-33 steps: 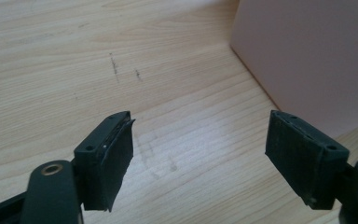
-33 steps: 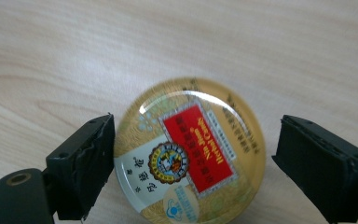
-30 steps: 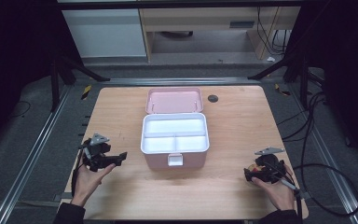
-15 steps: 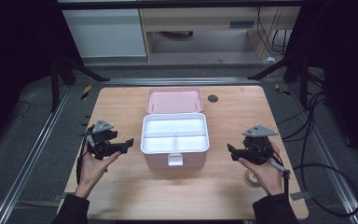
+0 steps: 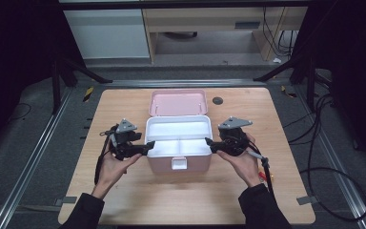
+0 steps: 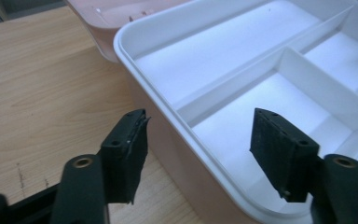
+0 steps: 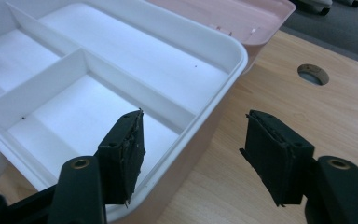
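My grippers: two, left [image 5: 148, 146] and right [image 5: 208, 143]. One pink box [image 5: 178, 163], one white tray [image 5: 178, 130], three compartments. One table hole [image 5: 218, 100].

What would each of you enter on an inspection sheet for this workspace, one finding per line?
Surface: wooden table, with a round hole.
Job's things: pink box, lid open behind, white tray with empty compartments.
Clutter: nothing seen.
Grippers: left gripper and right gripper straddle the tray's side rims, jaws just been closing, not yet pressing.
Cables: black cables on the floor at right.
Surroundings: dark floor, metal rails, cabinets behind.
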The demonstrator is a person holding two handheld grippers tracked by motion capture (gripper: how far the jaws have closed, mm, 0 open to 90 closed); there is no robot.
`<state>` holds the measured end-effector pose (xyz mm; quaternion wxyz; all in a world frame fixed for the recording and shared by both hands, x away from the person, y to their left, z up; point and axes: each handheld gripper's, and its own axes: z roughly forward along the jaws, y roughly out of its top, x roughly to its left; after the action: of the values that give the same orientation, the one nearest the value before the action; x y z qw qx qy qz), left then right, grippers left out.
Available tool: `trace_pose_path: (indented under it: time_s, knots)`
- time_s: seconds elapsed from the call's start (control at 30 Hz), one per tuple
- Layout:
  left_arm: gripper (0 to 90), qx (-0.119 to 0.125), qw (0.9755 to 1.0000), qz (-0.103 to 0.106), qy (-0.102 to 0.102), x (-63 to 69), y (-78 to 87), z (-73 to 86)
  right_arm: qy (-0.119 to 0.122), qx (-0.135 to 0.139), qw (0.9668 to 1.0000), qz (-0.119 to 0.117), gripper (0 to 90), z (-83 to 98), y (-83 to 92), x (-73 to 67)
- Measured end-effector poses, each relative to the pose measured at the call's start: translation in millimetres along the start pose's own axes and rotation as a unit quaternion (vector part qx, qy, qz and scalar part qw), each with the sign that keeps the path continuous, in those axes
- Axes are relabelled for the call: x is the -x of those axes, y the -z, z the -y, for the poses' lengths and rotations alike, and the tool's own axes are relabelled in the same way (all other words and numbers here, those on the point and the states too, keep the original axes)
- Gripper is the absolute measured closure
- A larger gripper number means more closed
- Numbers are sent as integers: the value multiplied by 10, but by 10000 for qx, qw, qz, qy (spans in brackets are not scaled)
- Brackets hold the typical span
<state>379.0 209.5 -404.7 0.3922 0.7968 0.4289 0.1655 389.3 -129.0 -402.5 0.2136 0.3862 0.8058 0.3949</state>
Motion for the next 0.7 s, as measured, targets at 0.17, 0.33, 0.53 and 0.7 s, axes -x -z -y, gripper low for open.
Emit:
trace_pose_path:
  time_s: [0.17,0.33,0.53,0.7]
  knots:
    - [546,-126,9999,-55,-2,-16,-59,12,-31,-121,9999,-102,458,52,-87,-28]
    - [564,-66,9999,28,87,-61,-75,6,-37,-163,9996,-229,502,71,-133,-60]
    - [584,-57,9999,-1,87,-99,-79,2,-60,-211,9995,-225,505,91,-168,-104]
    - [594,-39,10000,-37,44,-134,-77,9,-101,-208,9996,-165,501,88,-169,-162]
